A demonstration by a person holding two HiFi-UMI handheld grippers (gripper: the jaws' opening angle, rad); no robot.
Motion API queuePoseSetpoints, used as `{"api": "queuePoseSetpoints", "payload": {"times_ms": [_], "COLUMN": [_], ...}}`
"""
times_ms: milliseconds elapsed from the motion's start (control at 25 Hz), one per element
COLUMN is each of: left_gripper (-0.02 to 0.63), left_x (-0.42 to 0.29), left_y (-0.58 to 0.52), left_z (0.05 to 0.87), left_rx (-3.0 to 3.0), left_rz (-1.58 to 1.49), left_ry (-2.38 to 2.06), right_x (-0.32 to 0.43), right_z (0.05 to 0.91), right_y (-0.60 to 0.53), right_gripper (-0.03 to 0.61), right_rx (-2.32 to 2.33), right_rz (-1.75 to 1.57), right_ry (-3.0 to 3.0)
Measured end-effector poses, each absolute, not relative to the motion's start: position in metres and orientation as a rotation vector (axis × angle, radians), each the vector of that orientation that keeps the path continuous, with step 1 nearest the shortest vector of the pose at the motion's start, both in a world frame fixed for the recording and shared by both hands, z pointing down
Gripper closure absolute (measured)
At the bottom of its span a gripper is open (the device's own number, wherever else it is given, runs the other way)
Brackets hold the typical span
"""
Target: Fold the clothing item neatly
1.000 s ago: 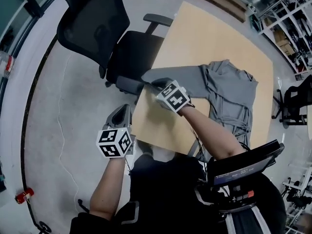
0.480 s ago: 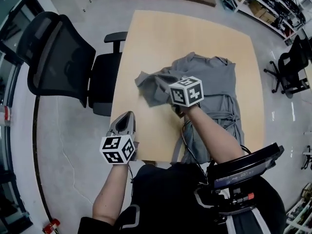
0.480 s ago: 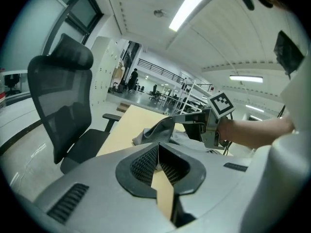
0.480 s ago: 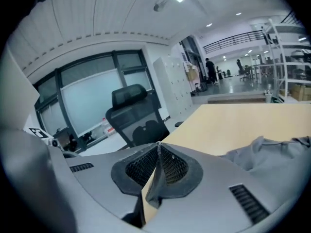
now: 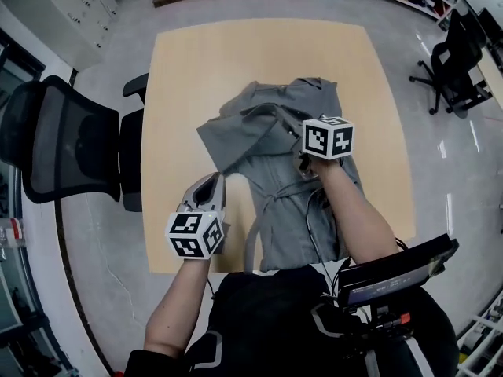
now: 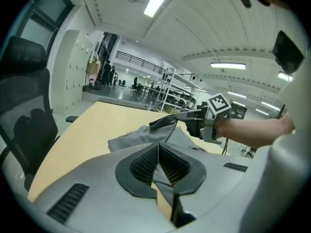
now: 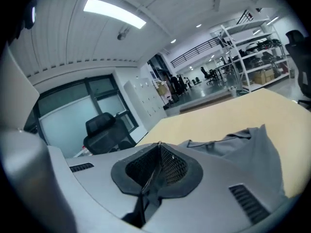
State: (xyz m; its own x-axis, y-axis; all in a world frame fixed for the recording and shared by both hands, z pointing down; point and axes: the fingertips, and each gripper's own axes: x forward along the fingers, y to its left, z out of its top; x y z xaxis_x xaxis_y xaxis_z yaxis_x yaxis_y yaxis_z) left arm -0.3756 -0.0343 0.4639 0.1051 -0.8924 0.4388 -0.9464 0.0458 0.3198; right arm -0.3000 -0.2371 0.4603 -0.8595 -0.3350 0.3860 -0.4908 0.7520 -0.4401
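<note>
A fold of the grey garment [image 5: 287, 203] is pinched in the clenched right gripper [image 7: 159, 148], above the table [image 5: 181, 93]; to its left, the left gripper [image 6: 158, 148] is clenched on nothing.

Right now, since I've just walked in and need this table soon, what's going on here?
A person is folding a grey garment on the wooden table, with tongs in each hand. The right tongs are shut on the sleeve and hold it lifted over the garment's body. The left tongs are shut with nothing in them, just beside the garment's left side. The fold is not yet laid flat.
</note>
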Motion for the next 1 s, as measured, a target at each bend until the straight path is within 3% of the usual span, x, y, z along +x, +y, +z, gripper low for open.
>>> {"api": "queuePoseSetpoints", "payload": {"times_ms": [560,840,1000], "left_gripper": [0.614,0.614,0.614], "left_x": [-0.258,-0.241,-0.245], "left_y": [-0.172,-0.180,-0.174], "left_z": [0.480,0.504,0.510], "left_rx": [1.945,1.898,1.870], "left_rz": [0.285,0.338,0.356], "left_ry": [-1.672,-1.653,-1.663], "right_x": [-0.108,-0.078,-0.072], "right_z": [0.521,0.572,0.576], "right_y": [-0.325,-0.319,-0.314], "right_gripper": [0.552,0.551,0.547], "right_rx": [0.921,0.881,0.795], "right_rz": [1.018,1.065,0.871], "right_ry": [-2.538,-2.415,-2.400]}}
